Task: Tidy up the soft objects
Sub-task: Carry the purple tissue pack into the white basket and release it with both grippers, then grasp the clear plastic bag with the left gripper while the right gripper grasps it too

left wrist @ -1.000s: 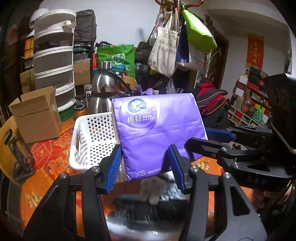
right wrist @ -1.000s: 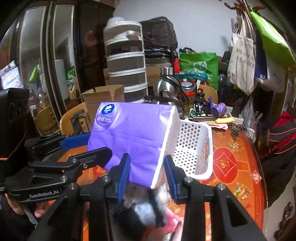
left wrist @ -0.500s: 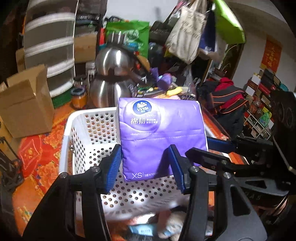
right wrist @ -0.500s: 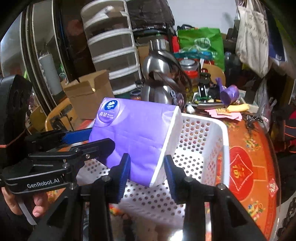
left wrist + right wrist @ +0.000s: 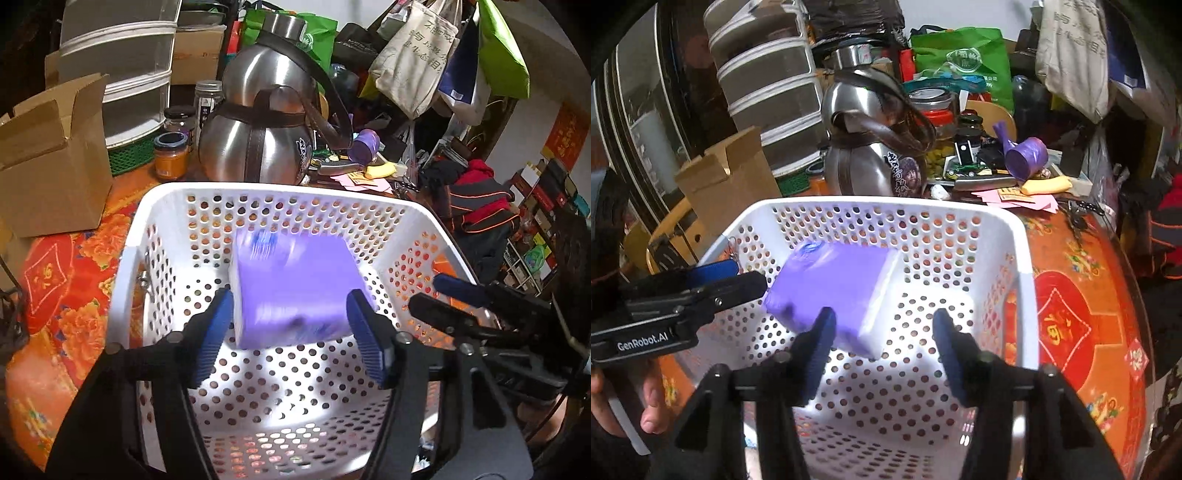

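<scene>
Left hand-held gripper [image 5: 291, 332]: we hold it spread, gripping nothing.
Tissue pack [image 5: 295, 291]: blurred, loose inside the white basket [image 5: 258, 192] on the tabletop [image 5: 1078, 314].
Right hand-held gripper [image 5: 882, 343]: spread too.
Risk: we judge it may land tilted.

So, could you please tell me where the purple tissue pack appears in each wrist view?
Left wrist: purple tissue pack, blurred, centre of picture, inside the white basket.
Right wrist: the pack sits left of centre, in the basket's left half.
Shared landmark: the steel kettle behind the basket's far rim.
</scene>
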